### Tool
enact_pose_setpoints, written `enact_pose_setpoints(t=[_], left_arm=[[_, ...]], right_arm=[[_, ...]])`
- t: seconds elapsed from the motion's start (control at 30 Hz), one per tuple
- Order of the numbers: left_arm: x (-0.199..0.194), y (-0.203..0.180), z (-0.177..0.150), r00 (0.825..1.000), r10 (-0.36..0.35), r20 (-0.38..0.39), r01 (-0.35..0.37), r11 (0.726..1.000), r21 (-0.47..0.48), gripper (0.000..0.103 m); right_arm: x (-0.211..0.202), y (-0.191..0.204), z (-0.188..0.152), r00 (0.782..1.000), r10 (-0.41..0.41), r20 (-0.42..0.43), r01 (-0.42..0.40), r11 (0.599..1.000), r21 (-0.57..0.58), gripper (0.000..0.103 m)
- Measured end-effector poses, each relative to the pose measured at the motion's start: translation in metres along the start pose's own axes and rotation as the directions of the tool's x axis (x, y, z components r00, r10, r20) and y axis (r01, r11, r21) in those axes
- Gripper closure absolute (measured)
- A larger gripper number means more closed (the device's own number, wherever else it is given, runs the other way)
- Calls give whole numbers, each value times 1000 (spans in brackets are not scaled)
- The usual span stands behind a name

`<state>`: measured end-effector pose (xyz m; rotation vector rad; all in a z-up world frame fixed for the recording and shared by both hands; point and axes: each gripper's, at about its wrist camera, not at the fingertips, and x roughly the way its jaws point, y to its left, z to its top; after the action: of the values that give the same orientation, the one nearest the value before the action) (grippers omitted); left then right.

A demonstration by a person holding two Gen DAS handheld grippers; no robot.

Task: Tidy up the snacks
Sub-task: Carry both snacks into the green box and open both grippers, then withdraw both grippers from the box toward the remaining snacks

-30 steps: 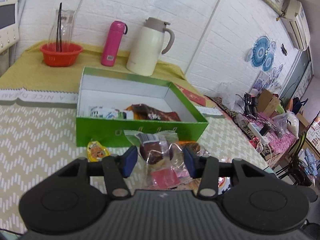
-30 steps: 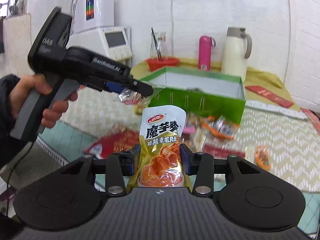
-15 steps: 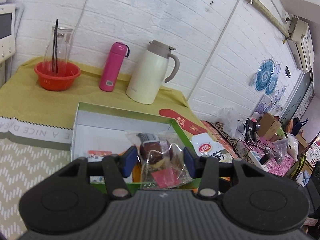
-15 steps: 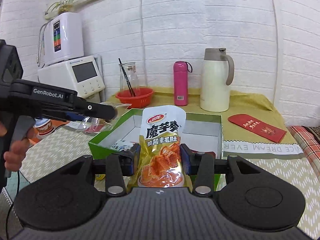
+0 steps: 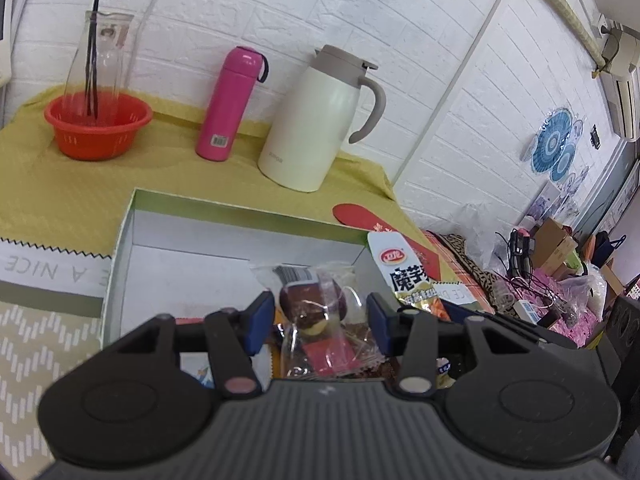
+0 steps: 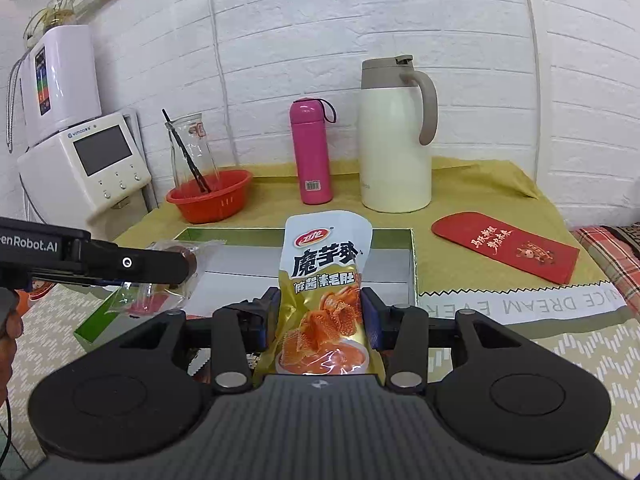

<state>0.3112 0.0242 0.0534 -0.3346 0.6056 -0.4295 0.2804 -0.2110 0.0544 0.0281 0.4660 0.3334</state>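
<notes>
Both advanced over box (image 5: 120,264) | left gripper (image 5: 316,322) grasps pastry (image 5: 308,312) | right gripper (image 6: 320,320) grasps pouch (image 6: 324,280)

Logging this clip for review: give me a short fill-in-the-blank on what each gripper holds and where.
1. The right gripper holds a konjac snack pouch coloured white and ____.
2. The left gripper holds a ____ wrapped pastry.
3. Both are above the open ____ box.
4. The bottle beside the cream jug is ____.

Missing words: gold; clear; green; pink
</notes>
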Motion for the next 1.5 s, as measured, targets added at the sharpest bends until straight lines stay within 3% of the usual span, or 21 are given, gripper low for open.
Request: enact_pose_setpoints(t=[0.17,0.23,0.27,0.3,0.37,0.5,0.7,1.3,1.5], left_arm=[[12,7,-4,1000,10,-26,-10,1000,-5,56],[14,8,-6,1000,8,-22,-7,1000,5,56],[13,8,-6,1000,8,-6,-8,1000,7,49],[11,9,-7,1000,12,20,-12,1000,3,21],[4,8,-9,996,38,86,-38,999,-6,10],[0,3,-6,988,119,94,-123,992,36,10],[-10,0,-9,981,160,108,-165,985,46,10],[-78,-35,-24,976,157,147,-172,981,91,10],[-109,-50,-41,975,174,140,-188,978,95,10]], right_arm=[[19,2,-6,999,-12,-38,10,999,-35,27],[23,3,-9,999,-11,-44,9,998,-55,19],[25,4,-11,999,-6,-47,2,997,-71,14],[25,5,-12,999,-1,-49,-3,996,-89,6],[23,7,-15,999,7,-31,-11,991,-135,0],[11,12,-19,999,-6,37,13,978,-206,0],[1,15,-15,1000,-6,25,11,979,-203,0],[-76,40,-11,997,42,59,-31,982,-185,0],[-116,40,-20,998,-1,57,11,985,-174,0]])
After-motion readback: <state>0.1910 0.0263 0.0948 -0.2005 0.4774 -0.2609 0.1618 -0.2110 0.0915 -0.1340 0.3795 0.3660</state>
